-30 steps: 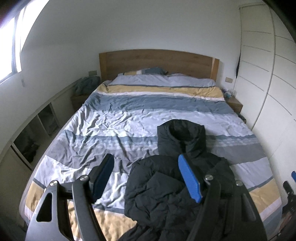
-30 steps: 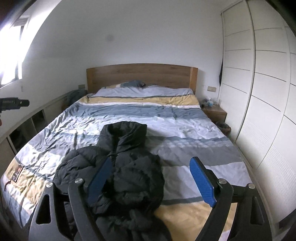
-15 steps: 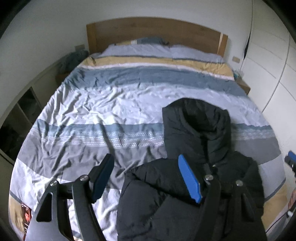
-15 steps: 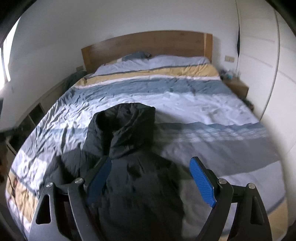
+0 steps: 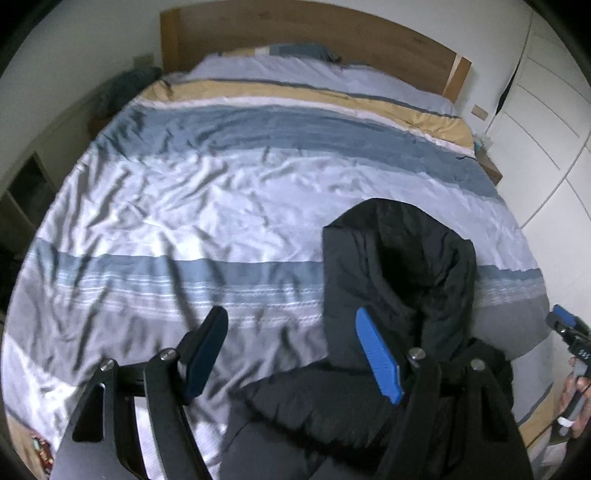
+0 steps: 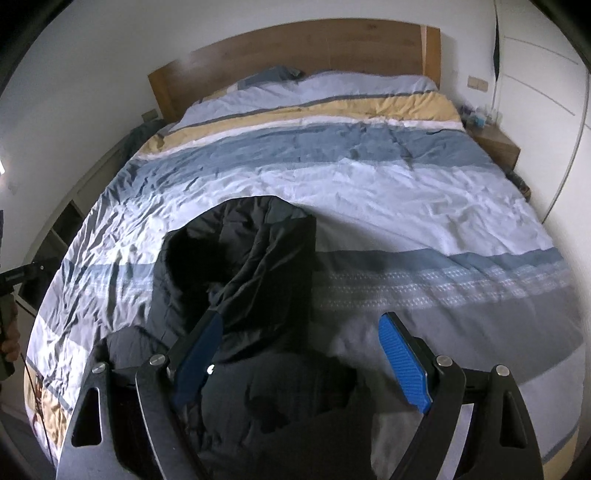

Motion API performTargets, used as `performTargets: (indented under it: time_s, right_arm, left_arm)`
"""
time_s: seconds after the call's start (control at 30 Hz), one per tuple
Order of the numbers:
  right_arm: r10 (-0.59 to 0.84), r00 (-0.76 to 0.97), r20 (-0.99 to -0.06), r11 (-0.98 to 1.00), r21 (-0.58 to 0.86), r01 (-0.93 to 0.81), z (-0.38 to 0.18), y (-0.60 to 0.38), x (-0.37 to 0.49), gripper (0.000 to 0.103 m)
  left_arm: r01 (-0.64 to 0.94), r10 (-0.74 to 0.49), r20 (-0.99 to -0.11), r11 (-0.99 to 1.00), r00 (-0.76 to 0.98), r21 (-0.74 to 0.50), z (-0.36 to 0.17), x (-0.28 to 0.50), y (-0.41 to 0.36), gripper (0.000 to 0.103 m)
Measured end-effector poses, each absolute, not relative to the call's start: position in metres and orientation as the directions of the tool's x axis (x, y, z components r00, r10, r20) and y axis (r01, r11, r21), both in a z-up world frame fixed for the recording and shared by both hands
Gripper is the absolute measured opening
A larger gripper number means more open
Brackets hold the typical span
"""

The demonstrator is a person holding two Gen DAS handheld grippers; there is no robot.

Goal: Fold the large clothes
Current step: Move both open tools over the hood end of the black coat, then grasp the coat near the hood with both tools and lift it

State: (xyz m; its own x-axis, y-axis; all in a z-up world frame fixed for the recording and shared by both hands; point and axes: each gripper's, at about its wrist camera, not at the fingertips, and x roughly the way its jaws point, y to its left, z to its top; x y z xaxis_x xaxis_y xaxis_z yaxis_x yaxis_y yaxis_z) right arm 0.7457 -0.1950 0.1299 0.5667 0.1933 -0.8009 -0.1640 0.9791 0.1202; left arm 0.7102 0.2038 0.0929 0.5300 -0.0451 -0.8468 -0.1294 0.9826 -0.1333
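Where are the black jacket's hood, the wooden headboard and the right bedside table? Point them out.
hood (image 5: 402,258), left wrist view, on its dark upper fabric
wooden headboard (image 6: 314,48), right wrist view, on the middle of its panel
bedside table (image 6: 496,146), right wrist view, on its top

A home bedroom: striped duvet (image 6: 388,192) on a double bed, wooden headboard (image 6: 303,48), bedside table (image 6: 496,146), wardrobe doors (image 5: 550,122).

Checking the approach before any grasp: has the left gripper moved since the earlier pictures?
Yes. The left gripper has come forward and down toward the black jacket; the headboard now sits at the frame's top edge.
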Motion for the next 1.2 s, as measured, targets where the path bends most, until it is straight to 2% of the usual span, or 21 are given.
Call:
performTargets:
  time_s: [0.17, 0.4, 0.63, 0.77, 0.8, 0.87, 0.9, 0.97, 1.0, 1.03, 1.07, 1.13, 1.2]
  right_arm:
    - [0.223, 0.532, -0.817, 0.973, 0.156, -0.169, 0.094, -0.192, 0.794, 0.085]
    - [0.316, 0.533, -0.784, 0.947, 0.294, -0.129, 0.056, -0.195, 0.856, 0.083]
    - [0.385, 0.508, -0.771, 0.914, 0.395, -0.093, 0.025, -0.185, 0.912, 0.083]
    - [0.389, 0.487, -0.782, 0.913, 0.396, -0.093, 0.011, -0.174, 0.936, 0.083]
    - [0.387, 0.480, -0.787, 0.915, 0.392, -0.095, 0.007, -0.171, 0.941, 0.081]
    - [0.381, 0.462, -0.801, 0.921, 0.370, -0.119, 0.000, -0.161, 0.950, 0.065]
    - [0.376, 0.455, -0.807, 0.924, 0.362, -0.122, -0.004, -0.159, 0.951, 0.053]
    - [0.358, 0.439, -0.824, 0.932, 0.341, -0.120, -0.011, -0.154, 0.957, 0.037]
    - [0.353, 0.433, -0.829, 0.935, 0.334, -0.122, -0.014, -0.152, 0.958, 0.027]
    - [0.348, 0.430, -0.833, 0.937, 0.326, -0.126, -0.015, -0.150, 0.959, 0.023]
    - [0.342, 0.430, -0.835, 0.939, 0.316, -0.134, -0.016, -0.148, 0.959, 0.020]
    - [0.329, 0.432, -0.840, 0.944, 0.289, -0.158, -0.014, -0.145, 0.957, 0.014]
    - [0.324, 0.439, -0.838, 0.946, 0.270, -0.181, -0.008, -0.143, 0.952, 0.012]
  left_arm:
    - [-0.109, -0.119, -0.856, 0.974, 0.503, -0.199, 0.043, 0.761, 0.194, 0.071]
    - [-0.163, -0.252, -0.826, 0.911, 0.505, -0.378, -0.023, 0.815, 0.194, 0.071]
    - [-0.186, -0.321, -0.790, 0.862, 0.522, -0.472, -0.052, 0.855, 0.189, 0.071]
    - [-0.214, -0.343, -0.781, 0.834, 0.521, -0.509, -0.063, 0.872, 0.189, 0.071]
    - [-0.221, -0.343, -0.785, 0.832, 0.516, -0.509, -0.067, 0.876, 0.187, 0.071]
    - [-0.227, -0.342, -0.791, 0.832, 0.508, -0.506, -0.074, 0.882, 0.183, 0.069]
    - [-0.230, -0.339, -0.797, 0.836, 0.500, -0.499, -0.077, 0.885, 0.179, 0.069]
    - [-0.230, -0.325, -0.817, 0.851, 0.477, -0.472, -0.084, 0.888, 0.171, 0.055]
    - [-0.231, -0.323, -0.826, 0.855, 0.462, -0.464, -0.088, 0.890, 0.167, 0.041]
    - [-0.235, -0.314, -0.837, 0.862, 0.448, -0.449, -0.090, 0.891, 0.163, 0.025]
    - [-0.233, -0.308, -0.842, 0.868, 0.443, -0.440, -0.092, 0.892, 0.160, 0.019]
    - [-0.217, -0.284, -0.851, 0.886, 0.442, -0.409, -0.089, 0.889, 0.153, 0.012]
    - [-0.199, -0.265, -0.855, 0.902, 0.446, -0.383, -0.082, 0.884, 0.147, 0.011]
